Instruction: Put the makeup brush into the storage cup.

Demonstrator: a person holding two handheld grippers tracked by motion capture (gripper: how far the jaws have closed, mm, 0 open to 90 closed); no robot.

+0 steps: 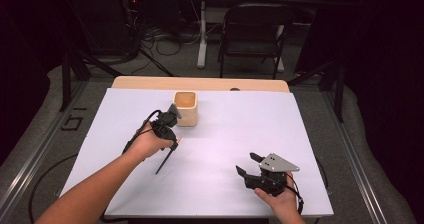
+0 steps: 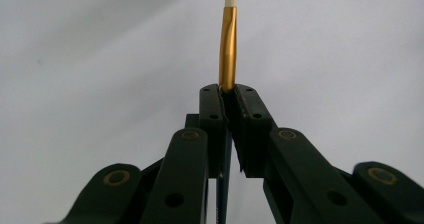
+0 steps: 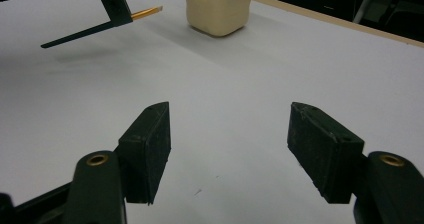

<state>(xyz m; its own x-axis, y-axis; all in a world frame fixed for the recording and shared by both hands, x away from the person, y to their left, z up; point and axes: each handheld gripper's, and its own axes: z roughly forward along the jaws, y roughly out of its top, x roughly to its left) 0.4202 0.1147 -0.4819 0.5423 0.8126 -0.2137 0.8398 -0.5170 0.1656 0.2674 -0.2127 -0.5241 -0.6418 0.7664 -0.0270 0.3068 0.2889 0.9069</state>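
Note:
My left gripper [image 1: 173, 145] is shut on a thin paintbrush [image 1: 163, 162] and holds it above the white table cover [image 1: 225, 129]. In the left gripper view the brush's gold ferrule [image 2: 228, 49] and pale bristle tip rise past the closed jaws of the left gripper [image 2: 228, 90]. The dark handle slants down toward the person. A cream square cup [image 1: 185, 108] stands just beyond that hand. My right gripper [image 1: 248, 164] rests at the near right, open with nothing between its jaws. The right gripper view looks past the right gripper [image 3: 230, 129] to the brush [image 3: 75, 36] and the cup [image 3: 217, 9].
The white cover lies on a wooden table whose far edge [image 1: 200, 83] shows behind the cup. A black folding chair [image 1: 255, 29] and cables stand on the floor beyond. Bare cover stretches between the two hands.

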